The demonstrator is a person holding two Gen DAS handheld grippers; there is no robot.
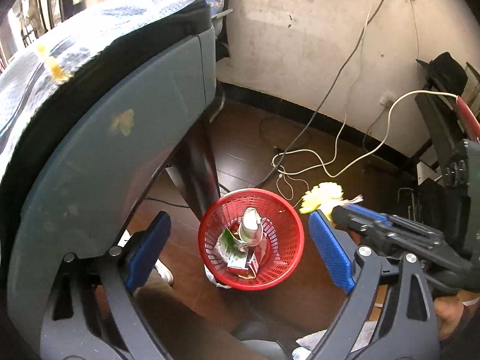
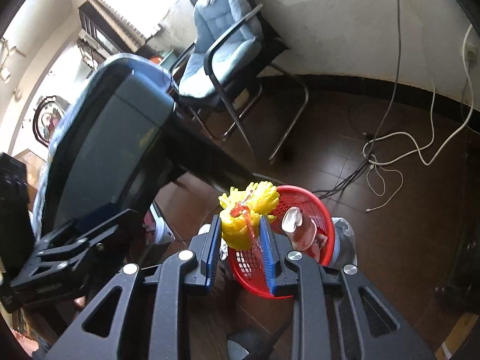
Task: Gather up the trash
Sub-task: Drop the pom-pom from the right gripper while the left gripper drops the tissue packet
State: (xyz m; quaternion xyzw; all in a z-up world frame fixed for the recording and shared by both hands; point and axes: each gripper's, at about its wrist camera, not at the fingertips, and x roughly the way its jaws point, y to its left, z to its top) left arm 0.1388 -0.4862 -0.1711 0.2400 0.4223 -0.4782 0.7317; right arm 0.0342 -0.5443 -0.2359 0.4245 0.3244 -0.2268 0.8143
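A red mesh basket (image 1: 285,258) stands on the dark floor beside the table leg; it also shows in the right wrist view (image 2: 300,202). It holds a white bottle (image 1: 251,228), a red carton (image 1: 241,264) and a green-white wrapper (image 1: 226,244). My right gripper (image 2: 241,228) is shut on a yellow crumpled wrapper with a red tie (image 2: 249,207), held above the basket's near-left rim; this wrapper also shows in the left wrist view (image 1: 321,196). My left gripper (image 1: 240,240) is open and empty, above the basket.
A grey table edge (image 1: 120,150) with a blue patterned cloth (image 1: 75,39) is at left. A yellow scrap (image 1: 54,66) lies on the cloth. Cables (image 1: 315,162) run over the floor by the wall. A blue-cushioned chair (image 2: 222,51) stands behind the table.
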